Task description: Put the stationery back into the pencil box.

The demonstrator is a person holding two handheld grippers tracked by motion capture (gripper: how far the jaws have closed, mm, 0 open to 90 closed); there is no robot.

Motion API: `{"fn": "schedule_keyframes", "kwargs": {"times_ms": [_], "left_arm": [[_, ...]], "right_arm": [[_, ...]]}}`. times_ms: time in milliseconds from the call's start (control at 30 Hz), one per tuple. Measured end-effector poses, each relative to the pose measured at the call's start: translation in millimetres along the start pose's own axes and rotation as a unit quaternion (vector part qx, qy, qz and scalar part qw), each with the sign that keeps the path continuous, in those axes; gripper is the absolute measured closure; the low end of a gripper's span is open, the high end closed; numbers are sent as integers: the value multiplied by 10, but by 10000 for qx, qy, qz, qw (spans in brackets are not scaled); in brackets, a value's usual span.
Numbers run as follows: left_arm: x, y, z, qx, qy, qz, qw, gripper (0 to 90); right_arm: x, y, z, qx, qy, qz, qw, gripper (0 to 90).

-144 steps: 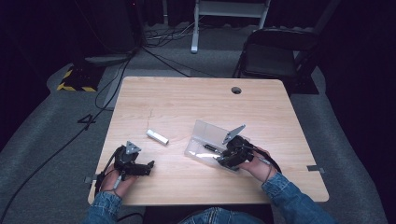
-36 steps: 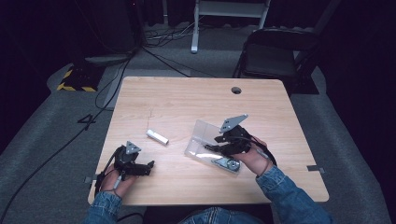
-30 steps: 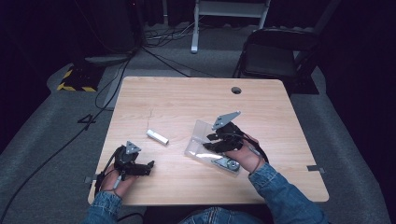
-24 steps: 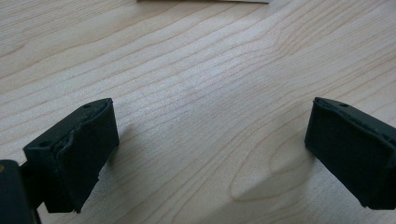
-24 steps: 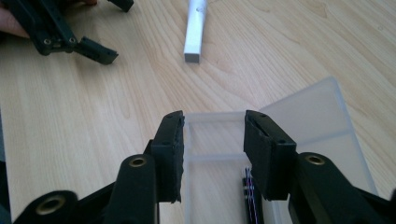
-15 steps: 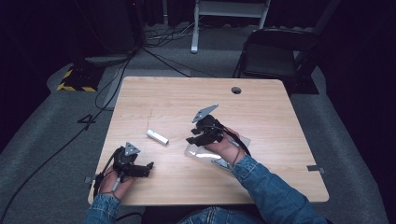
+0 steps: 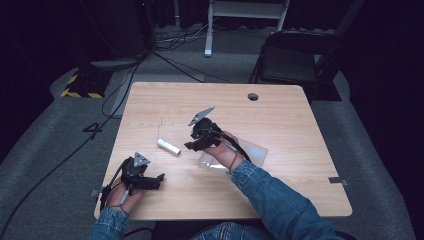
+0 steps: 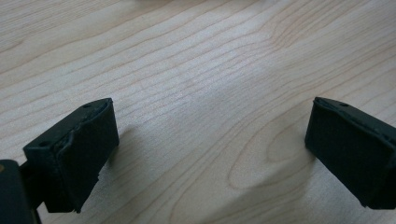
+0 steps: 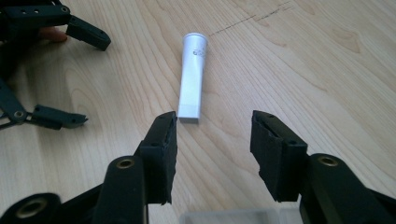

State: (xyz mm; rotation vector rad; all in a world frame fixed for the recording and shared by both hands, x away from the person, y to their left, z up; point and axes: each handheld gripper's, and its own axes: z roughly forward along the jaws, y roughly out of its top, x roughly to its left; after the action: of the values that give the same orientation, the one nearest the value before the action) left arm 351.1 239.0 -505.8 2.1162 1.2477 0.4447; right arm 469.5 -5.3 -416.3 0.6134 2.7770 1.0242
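The right gripper point(image 9: 212, 140) has its fingers point(image 9: 161, 149) about half apart, having just been opening, with only bare wood between them. Just ahead of the tips lies the white tube point(image 9: 192, 77), flat on the table point(image 9: 299, 65), its crimped end toward the fingers and its round cap pointing away; the pads do not touch it. In the high view the right gripper point(image 7: 192, 146) sits just right of the white tube point(image 7: 168, 146), near the middle of the table point(image 7: 280, 115), and a clear plastic bag point(image 7: 252, 151) lies under and behind the right forearm. The left gripper point(image 8: 210, 140) rests near the table's front left corner with its fingers point(image 8: 74, 149) spread wide and empty over bare wood, well apart from the tube.
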Motion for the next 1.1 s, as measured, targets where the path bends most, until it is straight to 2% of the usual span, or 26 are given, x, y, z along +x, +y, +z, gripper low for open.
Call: {"fn": "schedule_keyframes", "kwargs": {"times_ms": [200,433,633,1100], "left_arm": [[0,0,1,-6,-1,1,10000,30],[-2,-2,-1,-7,17,-6,10000,30],[0,-4,-6,1,40,19,10000,30],[-4,-10,-8,-9,37,-7,10000,30]], "right_arm": [[32,69,258,172,81,-36,9998,508],[51,119,464,351,141,-19,9993,508],[69,150,588,418,204,38,9989,515],[127,189,780,657,97,45,9978,554]]}}
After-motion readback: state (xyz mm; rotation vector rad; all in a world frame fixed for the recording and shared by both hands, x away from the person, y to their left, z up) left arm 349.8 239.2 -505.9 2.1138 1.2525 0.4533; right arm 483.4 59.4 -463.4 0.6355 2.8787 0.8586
